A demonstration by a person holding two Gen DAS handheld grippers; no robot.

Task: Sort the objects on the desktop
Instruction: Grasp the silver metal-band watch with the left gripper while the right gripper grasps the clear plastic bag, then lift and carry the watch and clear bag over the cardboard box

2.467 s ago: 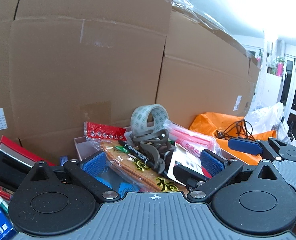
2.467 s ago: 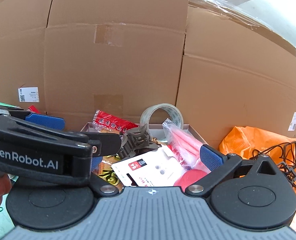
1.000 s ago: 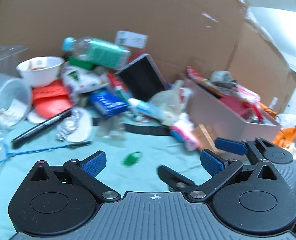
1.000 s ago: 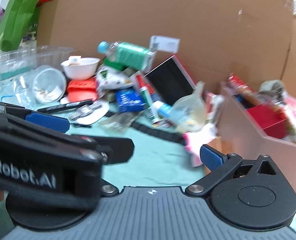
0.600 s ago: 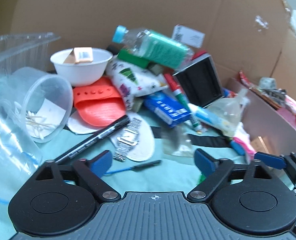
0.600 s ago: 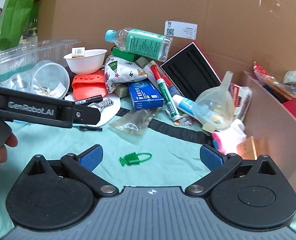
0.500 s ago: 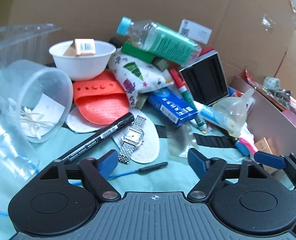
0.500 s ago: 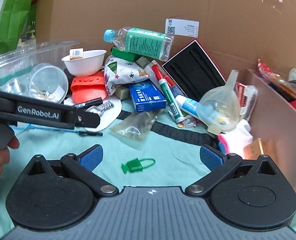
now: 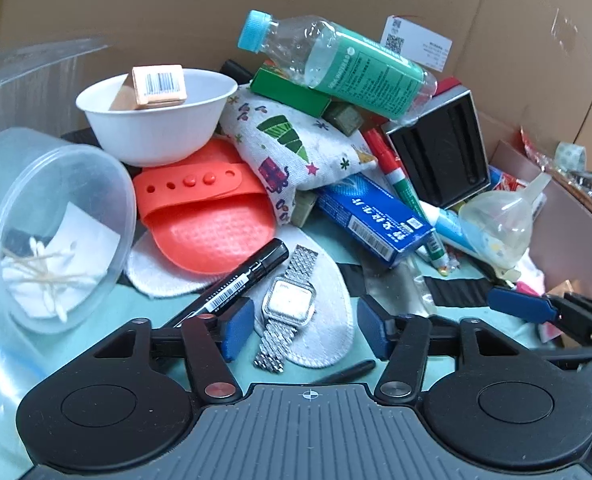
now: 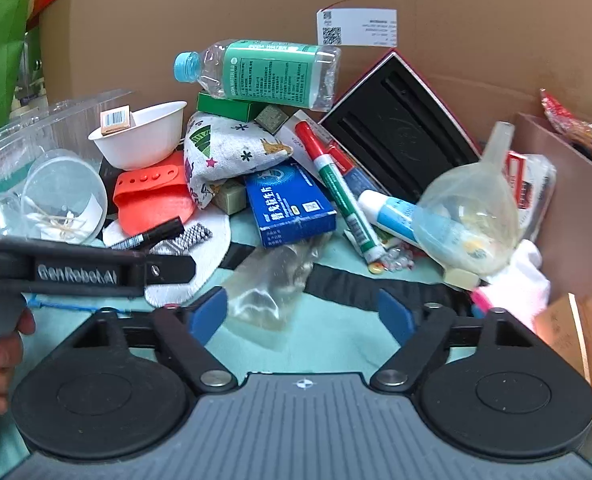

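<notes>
— Both tongs have swung away from the pink box (image 9: 568, 232) of sorted things toward the clutter on the counter (image 10: 336, 332), haven't they?

— Yes, and their jaws have just been closing. Left tongs (image 9: 304, 328) stand half-narrowed around a silver watch (image 9: 288, 304) lying on a white pad (image 9: 336, 320), pads not touching it.

— And the right tongs (image 10: 302, 316)?

— Partly open over a clear plastic bag (image 10: 272, 284), gripping nothing. A black marker (image 9: 232, 286) lies just beside the watch.

Two wrist views, angled down close over a cluttered tabletop (image 9: 144, 312); both sharing the green-labelled bottle (image 9: 356, 68) and white bowl (image 10: 144, 140).
</notes>
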